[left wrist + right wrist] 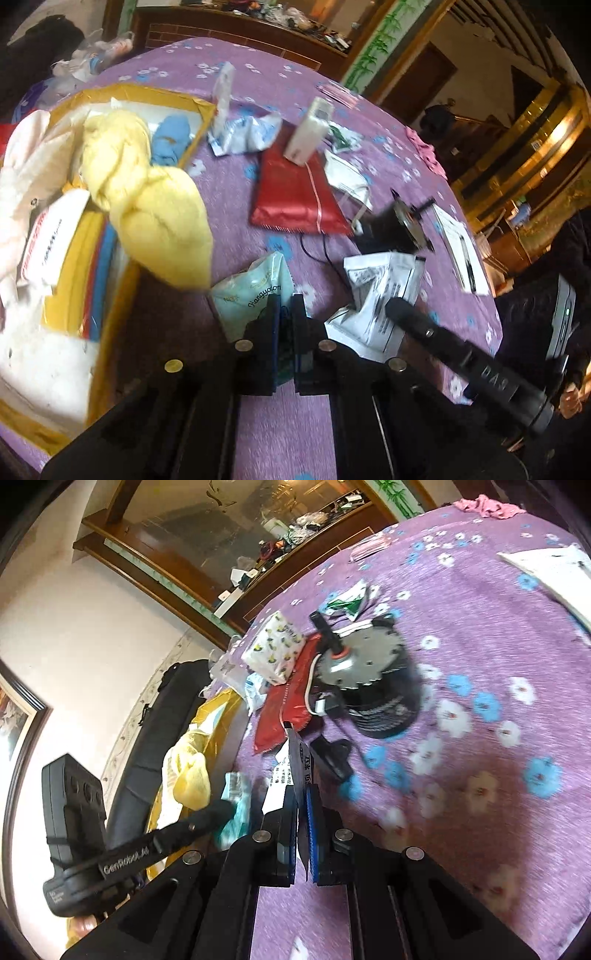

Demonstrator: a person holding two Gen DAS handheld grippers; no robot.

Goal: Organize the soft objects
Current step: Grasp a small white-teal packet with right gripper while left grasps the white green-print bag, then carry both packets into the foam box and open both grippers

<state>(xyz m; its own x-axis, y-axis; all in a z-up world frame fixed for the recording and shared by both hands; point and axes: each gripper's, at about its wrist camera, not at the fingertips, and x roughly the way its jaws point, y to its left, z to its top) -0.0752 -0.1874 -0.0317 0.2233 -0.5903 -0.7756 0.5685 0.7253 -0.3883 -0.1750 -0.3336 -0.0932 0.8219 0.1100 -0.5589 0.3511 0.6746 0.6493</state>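
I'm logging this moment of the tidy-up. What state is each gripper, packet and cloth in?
Left gripper: shut on the mint-green packet.
Right gripper: shut on the white sachet.
Yellow cloth: crumpled, draped over the cardboard box's edge.
Cardboard box: open, partly filled.
Red pouch: lying flat, with the tissue pack on it.
Black motor: tipped on its side.

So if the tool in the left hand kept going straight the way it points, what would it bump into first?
The left tool already pinches a pale green packet. Straight on, it probably meets the purple flowered cloth, then the red pouch; depth is unclear.
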